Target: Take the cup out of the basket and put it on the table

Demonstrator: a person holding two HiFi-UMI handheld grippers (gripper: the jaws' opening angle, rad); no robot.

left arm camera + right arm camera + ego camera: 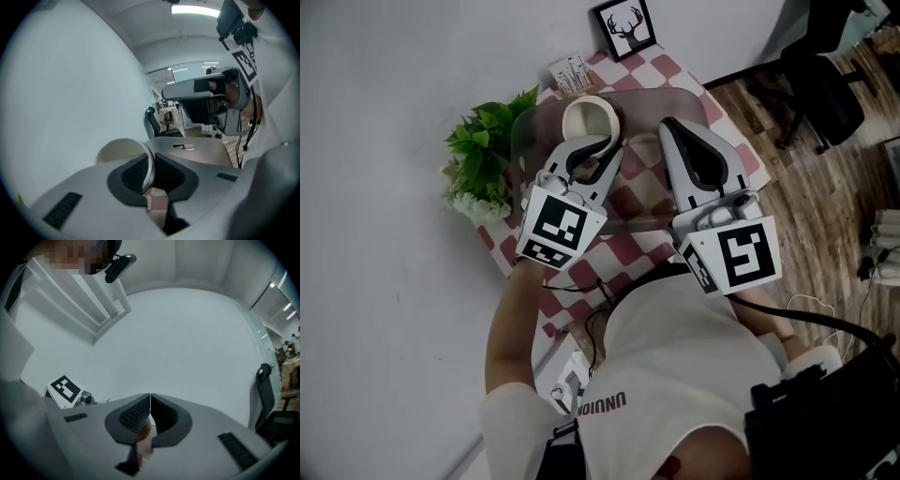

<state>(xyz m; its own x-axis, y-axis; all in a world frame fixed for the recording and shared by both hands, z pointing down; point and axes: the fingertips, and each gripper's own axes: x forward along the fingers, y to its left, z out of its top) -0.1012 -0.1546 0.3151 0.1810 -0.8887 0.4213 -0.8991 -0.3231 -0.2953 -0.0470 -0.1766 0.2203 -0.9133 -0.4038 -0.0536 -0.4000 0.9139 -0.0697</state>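
A cream cup (589, 114) hangs over the checkered table (684, 70), above a translucent grey basket (705, 111). My left gripper (602, 142) is shut on the cup's rim. In the left gripper view the cup's thin wall (149, 165) is pinched between the pads, with its round mouth (119, 150) to the left. The basket's wall (201, 154), with a handle slot, lies just beyond. My right gripper (668, 127) hovers to the right of the cup over the basket. Its jaws (150, 409) are shut, with only a thin pale line between the pads.
A green potted plant (483, 155) stands at the table's left edge. A small card stand (570, 73) and a framed deer picture (624, 28) are at the back. An office chair (825, 89) is on the wooden floor to the right. A white wall runs along the left.
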